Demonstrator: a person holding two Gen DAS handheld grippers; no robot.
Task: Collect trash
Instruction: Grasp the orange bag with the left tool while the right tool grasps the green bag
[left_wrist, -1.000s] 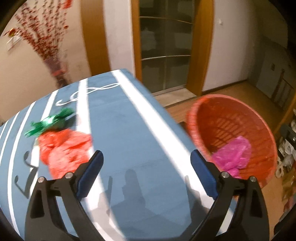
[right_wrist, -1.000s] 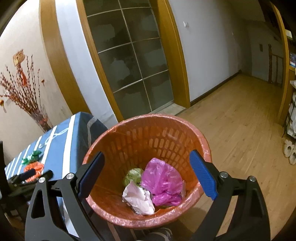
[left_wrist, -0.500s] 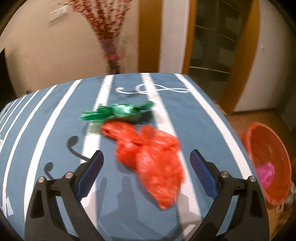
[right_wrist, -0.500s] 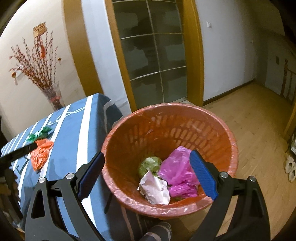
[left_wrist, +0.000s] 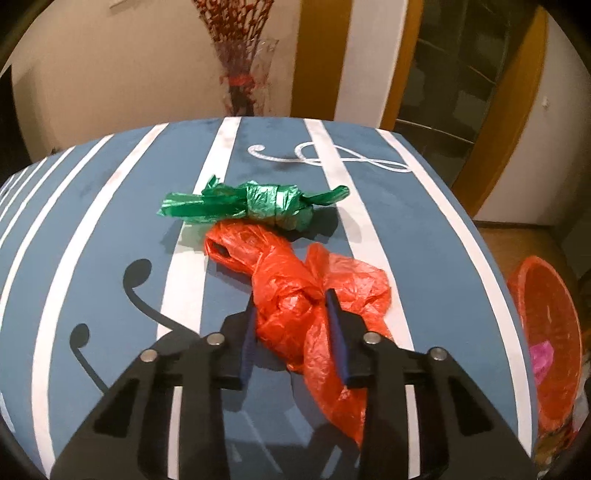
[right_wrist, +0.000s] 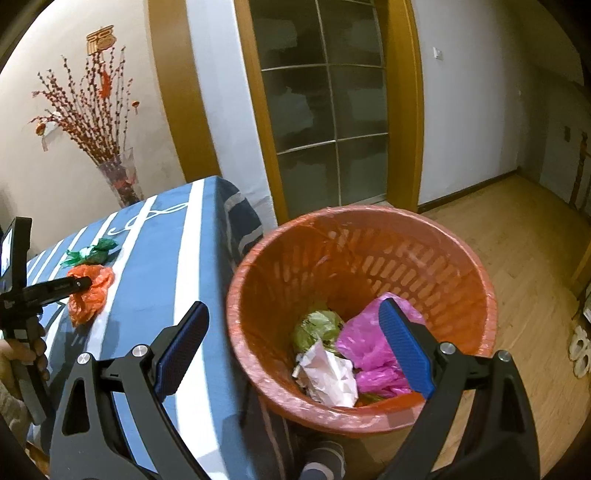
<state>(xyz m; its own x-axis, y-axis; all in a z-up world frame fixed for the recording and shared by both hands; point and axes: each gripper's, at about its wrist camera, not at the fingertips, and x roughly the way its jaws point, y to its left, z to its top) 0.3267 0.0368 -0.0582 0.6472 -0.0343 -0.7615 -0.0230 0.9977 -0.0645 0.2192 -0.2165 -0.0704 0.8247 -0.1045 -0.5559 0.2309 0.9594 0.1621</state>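
Left wrist view
Left gripper (left_wrist: 291, 314): its fingers are drawn in around the crumpled middle of the red plastic bag (left_wrist: 306, 291), plastic bunched between the blue pads; it looks clamped, though how firm the bite is I cannot tell.
Red bag: lies on the striped blue tablecloth (left_wrist: 110, 236), one loose tail trailing back under the right finger, a looped handle ahead and to the left.
Green plastic bag (left_wrist: 251, 205): knotted, just ahead of the tips, touching or nearly touching the red one's far end.
Orange basket (left_wrist: 546, 339): off the table edge, far right of the gripper and lower.
Doing it well: I'd lift straight up first, so the tail clears the cloth and the green bundle isn't dragged, then swing right.

Right wrist view
Right gripper (right_wrist: 295, 350): fingers wide apart, holding nothing, hanging just above the near rim of the basket (right_wrist: 476, 280).
Basket contents: pink plastic bag (right_wrist: 376, 354), white crumpled paper (right_wrist: 328, 376), a greenish wad (right_wrist: 316, 326), all between the fingers, below.
Left gripper, seen from here (right_wrist: 79, 283): far left, on the red bag (right_wrist: 92, 291).
Advice: pull this one aside before the drop.
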